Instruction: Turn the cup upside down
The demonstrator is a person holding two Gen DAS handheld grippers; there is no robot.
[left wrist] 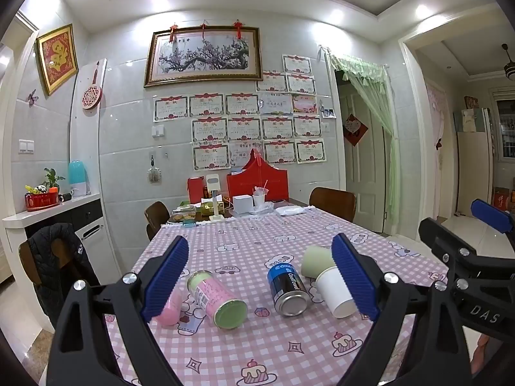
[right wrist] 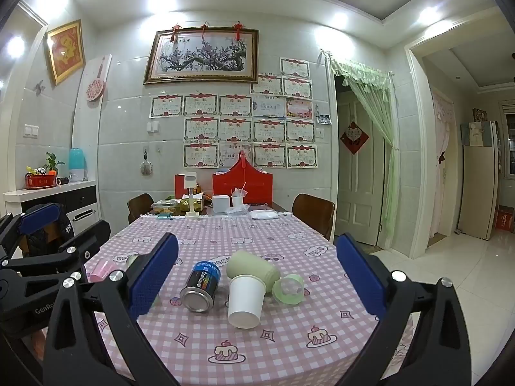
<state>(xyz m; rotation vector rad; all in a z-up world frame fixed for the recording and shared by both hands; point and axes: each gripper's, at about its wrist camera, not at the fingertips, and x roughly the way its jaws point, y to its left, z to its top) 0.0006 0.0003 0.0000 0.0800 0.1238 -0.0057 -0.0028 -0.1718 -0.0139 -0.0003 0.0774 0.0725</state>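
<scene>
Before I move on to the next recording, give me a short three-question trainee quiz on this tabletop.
1. True or false: the white paper cup stands upright on the pink checked tablecloth.
2. Which thing lies directly left of that cup in the right wrist view? A) the dark blue printed metal can B) a glass bottle C) a spoon
3. Fill in: both the left tool and the right tool are ____ and hold nothing.

Key: 1 false, it lies on its side, against the pale green cup. 2 A. 3 open.
</scene>
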